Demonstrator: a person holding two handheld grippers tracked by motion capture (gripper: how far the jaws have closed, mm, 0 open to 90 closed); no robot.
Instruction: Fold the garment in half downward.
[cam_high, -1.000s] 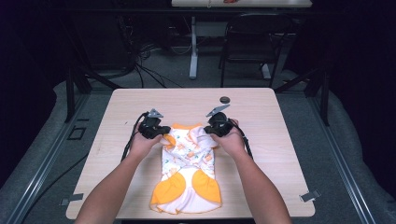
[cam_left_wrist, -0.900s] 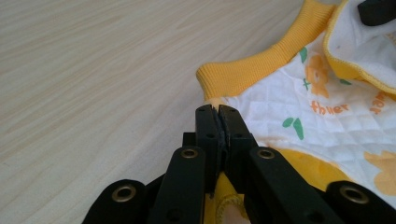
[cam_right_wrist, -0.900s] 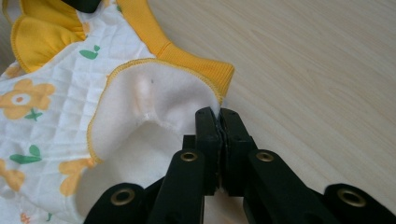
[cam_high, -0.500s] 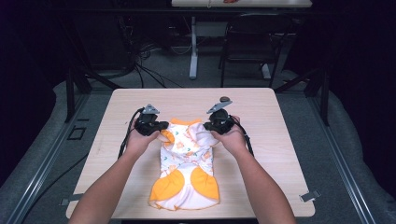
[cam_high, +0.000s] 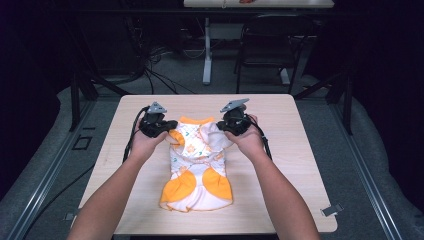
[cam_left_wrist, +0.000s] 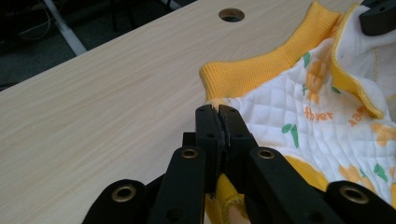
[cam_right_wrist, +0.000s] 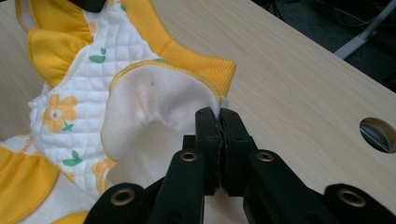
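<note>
Now both grippers have the garment (cam_high: 196, 162), a small quilted white-and-orange baby top, pinched at its neck end, far half of the table (cam_high: 290, 150). Compared with a second ago the hands sit a bit further toward 12 o'clock, and the shoulders look pulled up and outward; the hem end at 6 o'clock stays flat on the wood. Reads as the start of a fold or a straightening tug, not far along.

Left gripper (cam_left_wrist: 217, 116): jaws fully closed, yellow-trimmed cloth clamped between them, beside the ribbed yellow collar (cam_left_wrist: 261, 70). In the high view it sits at 10 o'clock of the garment (cam_high: 167, 126).

Right gripper (cam_right_wrist: 217, 117): jaws also closed tight, white fleecy lining nipped at the tip. High view puts it at 2 o'clock of the garment (cam_high: 231, 125).

View differences: the high view gives the whole layout, both forearms coming in from 6 o'clock and the orange skirt panels, but the jaw tips are too small there to judge the grip. The gripper views settle the grip. The left gripper view shows the printed outer face with its flower print, plus a round hole (cam_left_wrist: 231, 15) in the tabletop at 12 o'clock. The right gripper view shows the inside, with the armhole flipped open.
</note>
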